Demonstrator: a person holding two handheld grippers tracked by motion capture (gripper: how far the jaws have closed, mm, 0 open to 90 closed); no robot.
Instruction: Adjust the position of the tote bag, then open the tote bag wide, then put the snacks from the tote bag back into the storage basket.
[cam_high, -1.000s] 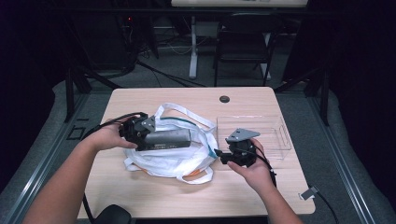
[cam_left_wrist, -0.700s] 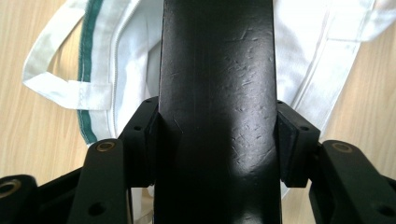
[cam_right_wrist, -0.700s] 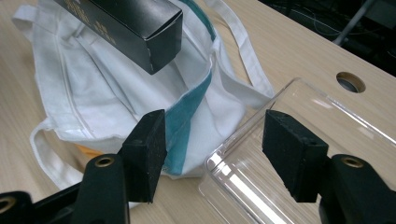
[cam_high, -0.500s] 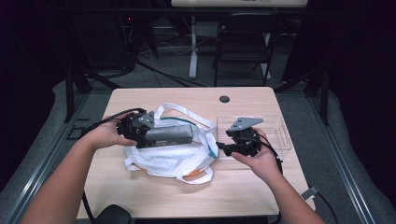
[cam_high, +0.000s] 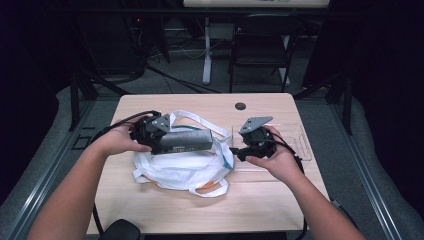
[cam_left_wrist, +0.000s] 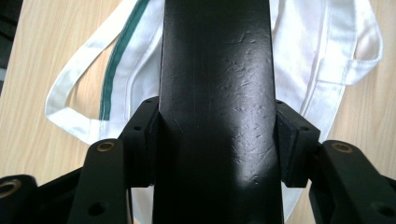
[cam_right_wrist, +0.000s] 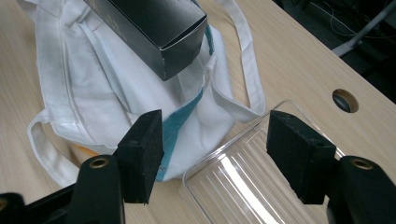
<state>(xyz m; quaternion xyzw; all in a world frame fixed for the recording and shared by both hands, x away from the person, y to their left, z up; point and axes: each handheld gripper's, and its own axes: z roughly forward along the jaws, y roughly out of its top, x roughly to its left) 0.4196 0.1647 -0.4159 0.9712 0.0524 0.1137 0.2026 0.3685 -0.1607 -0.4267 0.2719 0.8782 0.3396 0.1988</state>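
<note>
Cardboard box (cam_high: 186, 140) feels stiff, light; we keep left fingers (cam_left_wrist: 148, 140) clamped at its end, right fingers (cam_right_wrist: 141, 156) apart, empty.

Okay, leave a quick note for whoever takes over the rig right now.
Left gripper: shut on the long black box, held level above the white tote bag.
Right gripper: jaws have just been opening, nothing between them, above the bag's edge and the clear plastic tray.
Done: box gripped and clear of the bag.
Left: box likely goes to the tray; not yet set down.
</note>
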